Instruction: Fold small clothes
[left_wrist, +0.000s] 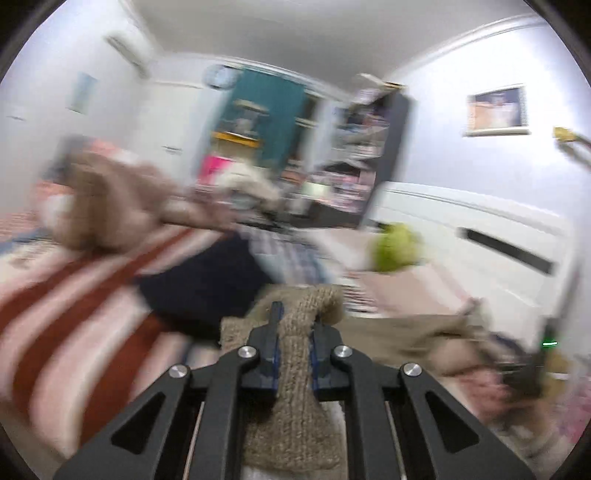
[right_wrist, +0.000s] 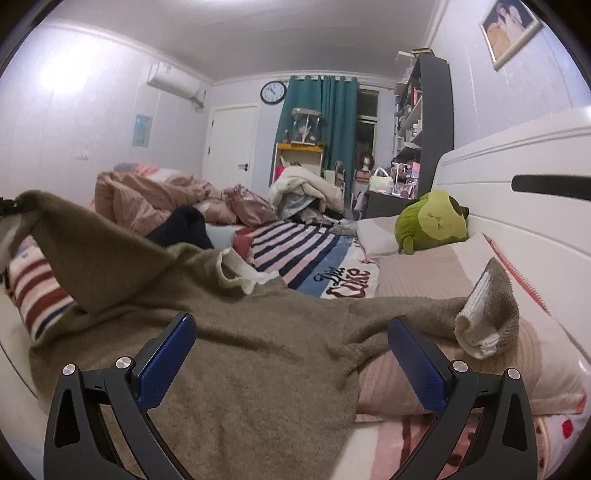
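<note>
Cluttered bedroom, striped bed (right_wrist: 314, 254) across mid-frame. Olive knit sweater (right_wrist: 258, 350) spread low centre, one edge pinched in left gripper (left_wrist: 293, 328), lifted, probably the hem given blur. Right gripper (right_wrist: 291, 354) spread wide above it, empty. Best carried over slowly, edges aligned.

Olive-brown knitted sweater (right_wrist: 258, 354) spread over the bed (right_wrist: 413, 284), right gripper (right_wrist: 291, 354) with blue-padded fingers (right_wrist: 166, 358) wide apart above it, white-lined cuff (right_wrist: 480, 314) upturned near headboard (right_wrist: 517, 206), green plush toy (right_wrist: 432, 221) beside pillow (right_wrist: 376, 232).
</note>
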